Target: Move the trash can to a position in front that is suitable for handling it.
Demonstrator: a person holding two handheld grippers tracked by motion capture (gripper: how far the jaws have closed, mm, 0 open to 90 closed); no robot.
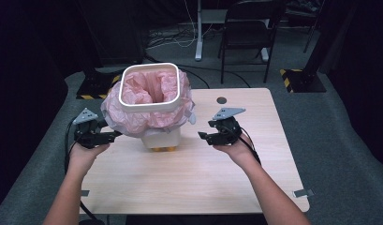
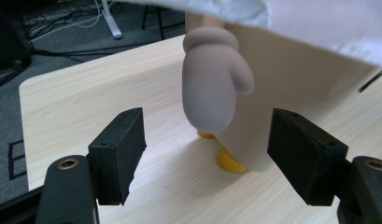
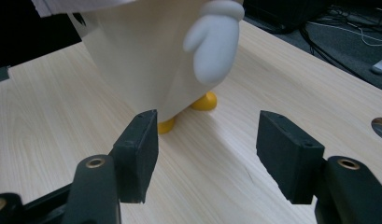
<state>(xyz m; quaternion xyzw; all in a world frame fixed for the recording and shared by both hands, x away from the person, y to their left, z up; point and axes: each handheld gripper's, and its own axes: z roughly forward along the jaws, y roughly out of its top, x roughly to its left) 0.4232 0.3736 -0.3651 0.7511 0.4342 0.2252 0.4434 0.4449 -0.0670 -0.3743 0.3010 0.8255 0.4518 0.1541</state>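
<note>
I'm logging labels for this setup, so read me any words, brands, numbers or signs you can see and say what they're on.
No readable text anywhere.
White bin, its pink bag and ring: no lettering.
Left gripper and right gripper: no markings legible.
Table: blank.
Yellow-black striped floor plates: hazard stripes, no words.

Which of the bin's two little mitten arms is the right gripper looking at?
The mitten arm on the bin's right-hand side in the high view, facing the right gripper. The other mitten arm sits on the opposite side, by the left gripper.
</note>
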